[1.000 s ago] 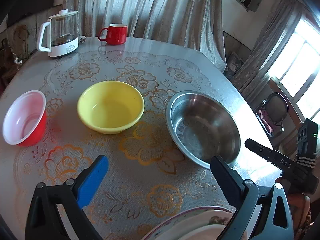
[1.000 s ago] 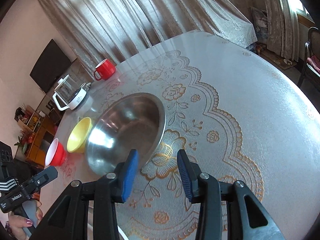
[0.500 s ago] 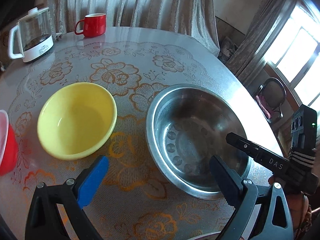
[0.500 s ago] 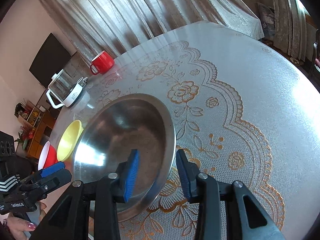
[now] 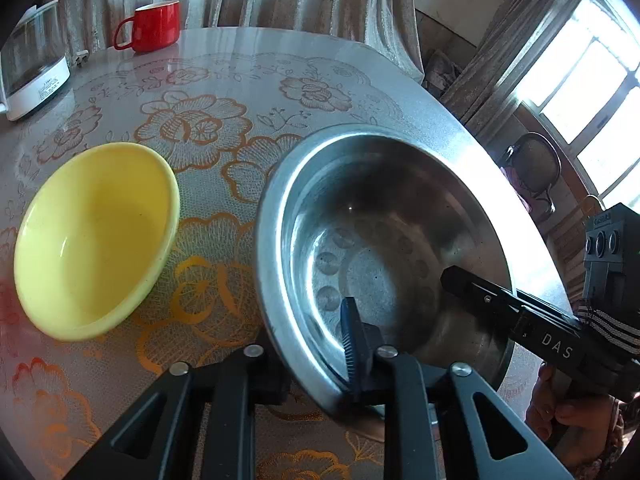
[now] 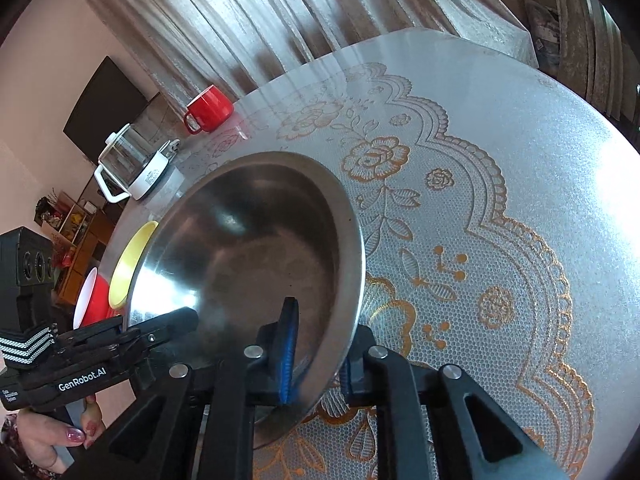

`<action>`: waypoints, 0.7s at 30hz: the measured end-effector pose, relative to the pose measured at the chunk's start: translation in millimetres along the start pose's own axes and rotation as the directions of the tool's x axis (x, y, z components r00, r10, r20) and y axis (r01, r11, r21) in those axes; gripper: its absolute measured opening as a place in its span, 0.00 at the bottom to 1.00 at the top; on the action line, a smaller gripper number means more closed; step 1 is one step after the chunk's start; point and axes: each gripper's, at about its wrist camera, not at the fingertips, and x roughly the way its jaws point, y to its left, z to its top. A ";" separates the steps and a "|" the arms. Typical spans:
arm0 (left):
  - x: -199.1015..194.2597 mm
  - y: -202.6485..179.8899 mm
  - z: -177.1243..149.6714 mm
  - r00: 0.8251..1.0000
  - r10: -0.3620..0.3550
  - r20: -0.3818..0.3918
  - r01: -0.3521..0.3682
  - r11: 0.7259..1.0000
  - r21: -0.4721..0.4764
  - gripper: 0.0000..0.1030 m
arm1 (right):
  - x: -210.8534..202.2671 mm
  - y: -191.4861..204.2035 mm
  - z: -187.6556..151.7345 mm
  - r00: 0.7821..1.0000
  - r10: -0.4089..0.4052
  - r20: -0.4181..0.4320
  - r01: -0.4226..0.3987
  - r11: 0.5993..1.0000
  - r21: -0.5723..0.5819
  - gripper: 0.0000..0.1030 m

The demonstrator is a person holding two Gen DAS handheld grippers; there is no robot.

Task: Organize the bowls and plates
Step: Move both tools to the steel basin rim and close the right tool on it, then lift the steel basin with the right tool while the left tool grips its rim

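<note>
Both the left hand-held gripper [image 5: 320, 376] and right hand-held gripper [image 6: 316, 364] sit clamped on the near rim of the steel bowl [image 5: 384, 240]: stiff, light, probably slick, so grip the rim edge.

The left gripper [image 5: 320, 364] pinches the near rim of the steel bowl [image 5: 384, 256], beside the yellow bowl [image 5: 96, 236].

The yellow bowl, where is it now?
In the left wrist view the yellow bowl sits on the table, left of the steel bowl, with the red mug far behind it.
</note>
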 end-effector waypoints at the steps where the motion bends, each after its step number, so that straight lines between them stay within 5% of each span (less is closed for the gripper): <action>1: -2.0 -3.2 -1.0 1.000 0.012 0.008 -0.012 1.000 0.016 0.20 | -0.1 0.5 -0.8 1.000 -0.002 0.000 0.002 1.000 -0.004 0.14; 6: -11.1 -16.4 -8.1 0.998 0.054 0.034 -0.058 0.992 0.116 0.20 | -7.7 0.5 -7.0 1.000 -0.021 0.004 0.021 1.000 -0.016 0.11; 21: -59.8 -9.0 -36.4 0.996 0.003 0.087 -0.010 0.997 0.081 0.20 | -46.0 22.8 -32.4 1.000 0.007 0.031 -0.007 1.000 -0.022 0.10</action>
